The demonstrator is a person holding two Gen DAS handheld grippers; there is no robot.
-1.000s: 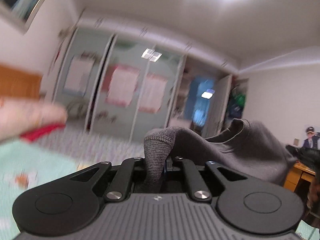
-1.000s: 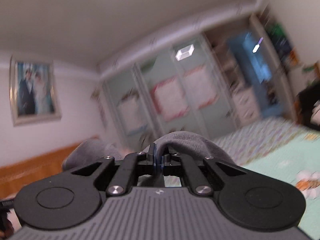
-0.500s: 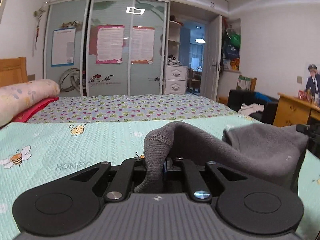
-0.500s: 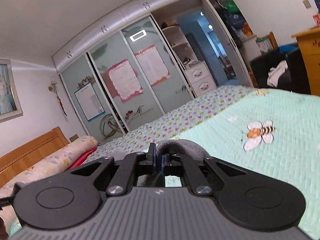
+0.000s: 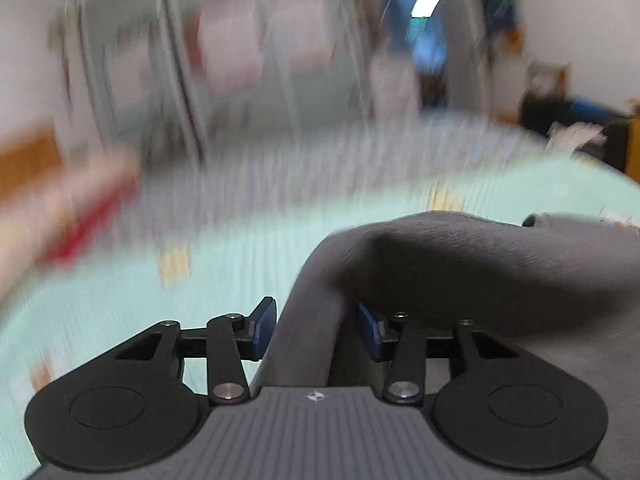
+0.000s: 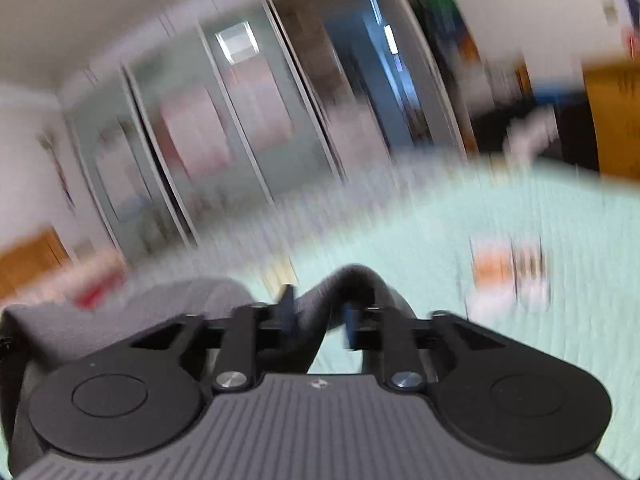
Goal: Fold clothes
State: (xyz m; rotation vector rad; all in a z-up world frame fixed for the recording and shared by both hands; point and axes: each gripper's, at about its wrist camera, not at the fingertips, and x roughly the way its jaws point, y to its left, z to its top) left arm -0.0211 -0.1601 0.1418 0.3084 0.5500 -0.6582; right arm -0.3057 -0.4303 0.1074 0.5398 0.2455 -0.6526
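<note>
Compared with half a second earlier, both views are now motion-blurred and aimed lower at the bed (image 5: 200, 264), and both sets of fingers have parted from a tight pinch.

Left gripper (image 5: 316, 326): fingers opening, blue pads (image 5: 264, 328) clear of the cloth. A band of the grey garment (image 5: 460, 264) still runs between them; it is a soft knit with a fine ribbed texture, humped in a rounded fold to the right and lying on the bed.

Right gripper (image 6: 320, 318): fingers opening, with a narrow rolled strip of the garment (image 6: 356, 280) arching between them. Whether the pads touch it cannot be told through the blur. More grey cloth bunches at left.

The bed cover is mint green, quilted, with blurred orange prints
</note>
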